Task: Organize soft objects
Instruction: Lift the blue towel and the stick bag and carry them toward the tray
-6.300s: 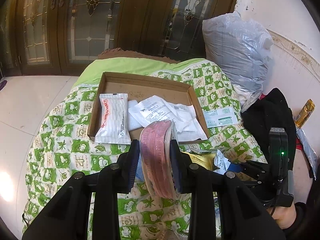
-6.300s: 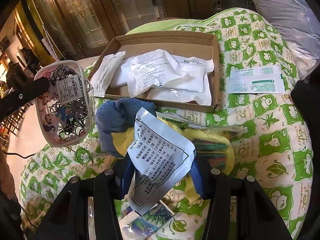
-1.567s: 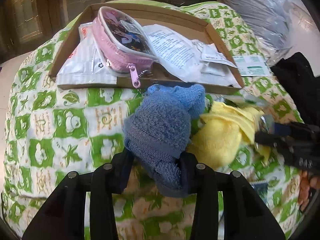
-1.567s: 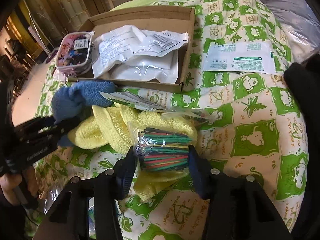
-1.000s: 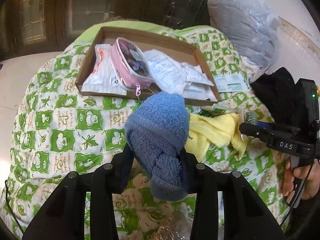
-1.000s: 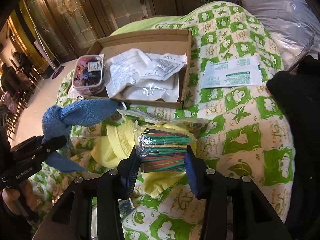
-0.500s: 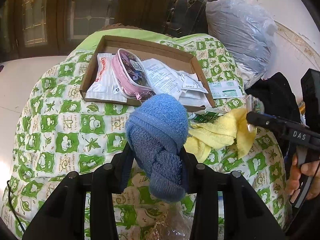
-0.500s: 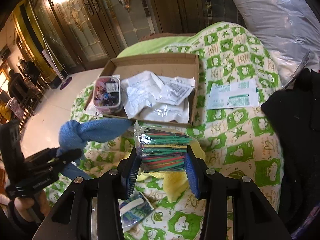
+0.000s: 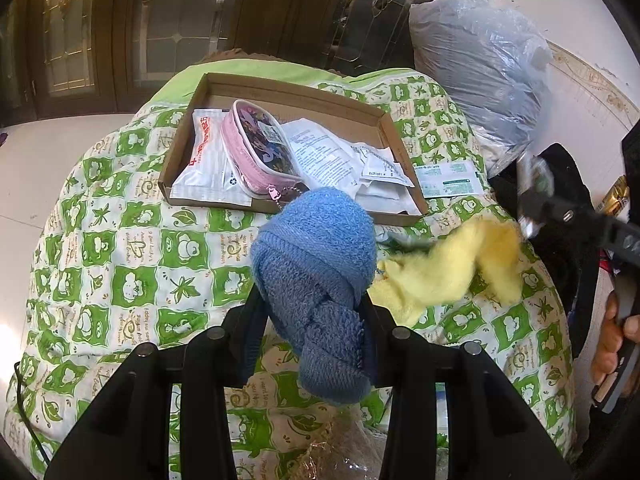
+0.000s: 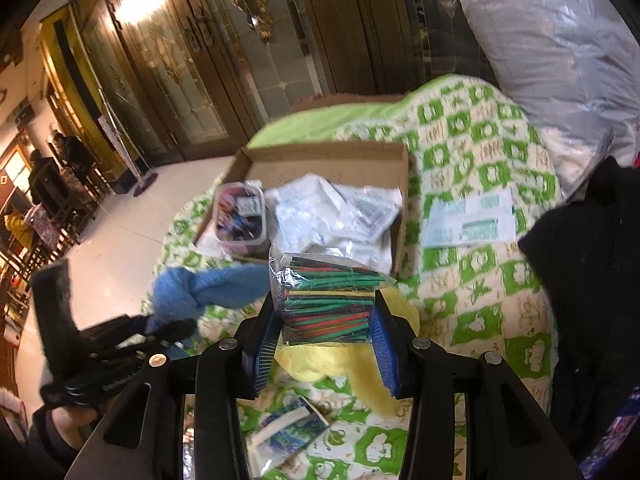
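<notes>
1. While the left claw (image 9: 312, 312) is clenched on the blue towel (image 9: 316, 264), which hangs above the quilt (image 9: 132, 264) at 6 o'clock of the cardboard box (image 9: 296, 96), the left view suggests carrying it toward 12 o'clock and letting go only once it is over the box's free corner, beyond the pink pouch (image 9: 260, 148).
2. Compared with 1.6 s ago, the towel is lifted off the quilt and the yellow cloth (image 9: 452, 268) lies uncovered.
3. From the right view, the right claw (image 10: 328, 312) grips the bag of coloured sticks (image 10: 328, 296); keep it level and clear of the left claw's path.
4. Earlier this bag sat low on the yellow cloth; now it is raised, box at 12 o'clock.
</notes>
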Available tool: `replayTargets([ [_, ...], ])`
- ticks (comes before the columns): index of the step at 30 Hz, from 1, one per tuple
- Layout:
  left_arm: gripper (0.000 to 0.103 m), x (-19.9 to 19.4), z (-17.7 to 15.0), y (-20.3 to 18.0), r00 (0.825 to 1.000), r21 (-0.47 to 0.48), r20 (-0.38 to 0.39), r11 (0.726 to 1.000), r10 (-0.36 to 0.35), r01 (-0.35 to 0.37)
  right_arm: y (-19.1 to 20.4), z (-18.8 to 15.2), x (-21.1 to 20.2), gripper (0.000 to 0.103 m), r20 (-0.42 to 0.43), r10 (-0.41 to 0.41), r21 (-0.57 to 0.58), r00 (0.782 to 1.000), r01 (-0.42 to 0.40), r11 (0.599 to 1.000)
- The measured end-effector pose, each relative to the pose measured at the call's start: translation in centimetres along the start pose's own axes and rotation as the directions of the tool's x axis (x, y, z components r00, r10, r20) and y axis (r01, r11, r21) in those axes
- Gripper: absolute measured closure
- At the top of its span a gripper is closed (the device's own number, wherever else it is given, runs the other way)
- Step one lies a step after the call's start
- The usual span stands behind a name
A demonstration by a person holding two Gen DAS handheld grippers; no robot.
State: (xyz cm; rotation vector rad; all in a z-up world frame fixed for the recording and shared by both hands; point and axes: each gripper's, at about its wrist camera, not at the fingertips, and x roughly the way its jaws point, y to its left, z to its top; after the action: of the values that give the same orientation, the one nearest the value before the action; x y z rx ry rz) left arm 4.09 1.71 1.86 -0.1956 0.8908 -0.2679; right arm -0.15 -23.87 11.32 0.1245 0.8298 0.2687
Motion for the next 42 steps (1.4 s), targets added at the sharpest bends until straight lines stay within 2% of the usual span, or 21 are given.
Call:
replayTargets([
  [6, 0.065, -0.2, 0.0, -0.2, 1.0, 0.005, 0.006, 1.0, 0.0, 0.0, 1.2, 0.0, -2.5, 0.06, 0.062, 0.008, -0.053, 0.998, -0.005, 0.999],
  [14, 0.065, -0.5, 0.2, -0.4, 1.0, 0.01, 0.017, 1.0, -0.004, 0.004, 0.6, -0.4, -1.5, 0.06, 0.011, 0.0, -0.023, 1.0, 0.0, 1.0],
  [24, 0.065, -2.4, 1.8, -1.6, 0.996, 0.06, 0.086, 0.998, 0.006, -0.011, 0.1, -0.1, -0.2, 0.06, -0.01, -0.021, -0.006, 1.0, 0.021, 1.0],
  [36, 0.065, -3.1, 3.7, -3.5, 0.99, 0.132, 0.138, 0.991, 0.016, -0.034, -0.3, -0.2, 0.7, 0.06, -0.015, -0.08, -0.017, 0.997, 0.08, 0.997],
  [42, 0.065, -2.9, 4.6, -4.2, 0.989, 0.155, 0.147, 0.987, 0.015, -0.038, 0.3, -0.4, 1.4, 0.06, -0.012, -0.153, -0.066, 0.988, 0.151, 0.986],
])
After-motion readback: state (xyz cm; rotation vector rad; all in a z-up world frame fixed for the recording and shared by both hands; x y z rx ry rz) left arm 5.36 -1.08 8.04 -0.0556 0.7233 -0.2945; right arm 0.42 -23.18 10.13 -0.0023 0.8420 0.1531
